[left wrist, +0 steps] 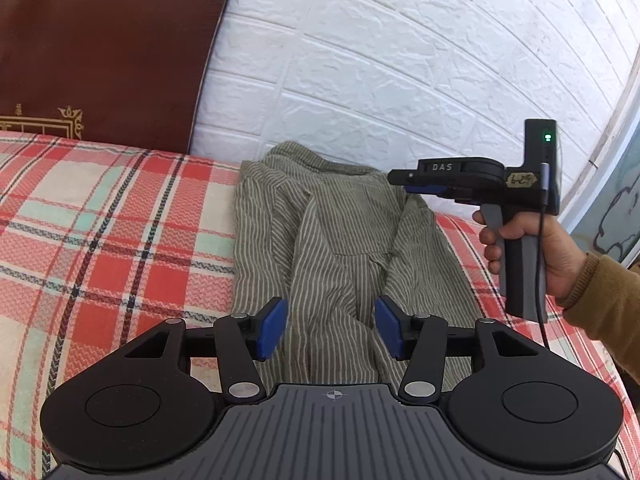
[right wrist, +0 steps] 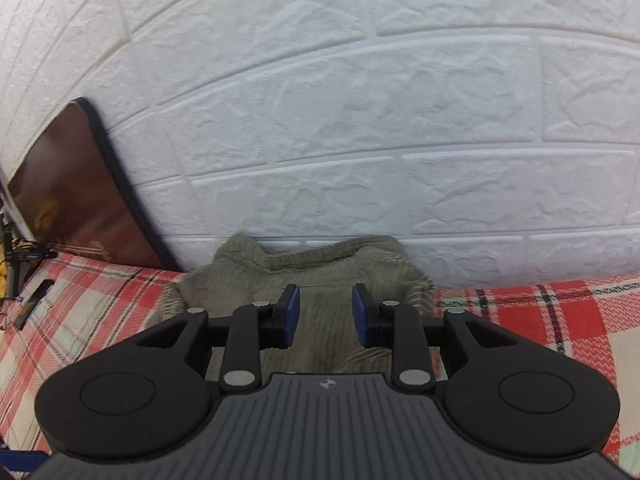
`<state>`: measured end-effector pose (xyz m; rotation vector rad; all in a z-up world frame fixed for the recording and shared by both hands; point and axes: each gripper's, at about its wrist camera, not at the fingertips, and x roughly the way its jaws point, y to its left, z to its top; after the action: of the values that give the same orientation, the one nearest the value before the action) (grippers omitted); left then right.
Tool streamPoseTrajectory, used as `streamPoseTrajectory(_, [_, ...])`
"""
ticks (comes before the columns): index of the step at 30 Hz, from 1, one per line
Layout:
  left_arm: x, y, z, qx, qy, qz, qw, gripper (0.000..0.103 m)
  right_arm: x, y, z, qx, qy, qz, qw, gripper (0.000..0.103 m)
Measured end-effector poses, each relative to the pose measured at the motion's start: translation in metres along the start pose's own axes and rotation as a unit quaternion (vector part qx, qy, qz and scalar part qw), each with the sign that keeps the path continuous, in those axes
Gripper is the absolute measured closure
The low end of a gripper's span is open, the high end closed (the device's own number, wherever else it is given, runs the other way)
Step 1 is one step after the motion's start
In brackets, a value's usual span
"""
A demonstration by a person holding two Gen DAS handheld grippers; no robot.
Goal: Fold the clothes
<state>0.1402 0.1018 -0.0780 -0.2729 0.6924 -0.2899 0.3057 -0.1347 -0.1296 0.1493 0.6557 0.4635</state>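
A grey-green striped shirt (left wrist: 332, 240) lies partly folded on the plaid bed cover (left wrist: 104, 232), its collar end against the white wall. My left gripper (left wrist: 331, 328) hovers open over the shirt's near end, nothing between its blue pads. In the left wrist view the right gripper (left wrist: 416, 184), held by a person's hand (left wrist: 536, 248), floats above the shirt's far right corner. In the right wrist view the right gripper (right wrist: 325, 316) is open with a narrow gap, above the shirt (right wrist: 320, 276) near the wall, pads clear of the cloth.
A brown leather cushion (left wrist: 100, 48) leans on the white brick-pattern wall (left wrist: 400, 60) at the back left. The plaid cover (right wrist: 540, 320) extends on both sides of the shirt. A dark flat object (right wrist: 34, 304) lies at the far left edge.
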Motion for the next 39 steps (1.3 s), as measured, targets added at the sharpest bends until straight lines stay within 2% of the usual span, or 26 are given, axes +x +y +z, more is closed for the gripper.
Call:
streamPoseTrajectory(8, [0.000,0.008,-0.004,-0.008,0.000,0.019,0.9998,0.035,-0.005,0.026,-0.008,-0.033,0.021,0.039,0.998,0.066])
streamPoseTrajectory(14, [0.001,0.010,-0.008,0.017,-0.006,0.044,0.9989,0.031,-0.005,0.038,-0.015,-0.036,0.041,0.057,0.997,0.063])
streamPoseTrajectory(21, [0.018,0.010,-0.004,0.011,0.000,0.028,0.9996,0.031,0.007,0.064,-0.016,-0.072,0.061,0.080,0.992,0.061])
streamPoseTrajectory(26, [0.030,0.001,-0.003,0.038,0.002,0.024,0.9990,0.032,0.031,0.084,-0.015,-0.090,0.072,0.069,0.991,0.061])
streamPoseTrajectory(31, [0.042,0.004,-0.001,0.033,0.013,0.015,0.9993,0.032,0.060,0.092,-0.016,-0.091,0.093,0.050,0.990,0.061])
streamPoseTrajectory(32, [0.044,0.006,-0.001,0.031,0.017,0.012,0.9993,0.036,0.063,0.093,-0.016,-0.094,0.096,0.046,0.990,0.066])
streamPoseTrajectory(33, [0.047,0.007,-0.001,0.029,0.023,0.006,0.9993,0.040,0.065,0.094,-0.016,-0.098,0.099,0.042,0.989,0.103])
streamPoseTrajectory(34, [0.049,0.010,-0.002,0.027,0.029,0.000,0.9992,0.058,0.068,0.095,-0.016,-0.102,0.102,0.038,0.989,0.100])
streamPoseTrajectory(35, [0.052,0.012,-0.002,0.024,0.034,-0.005,0.9991,0.072,0.068,0.095,-0.015,-0.104,0.096,0.033,0.989,0.101])
streamPoseTrajectory(39, [0.059,0.022,-0.006,0.008,0.040,-0.010,0.9991,0.071,0.073,0.099,-0.012,-0.103,0.085,0.007,0.991,0.100])
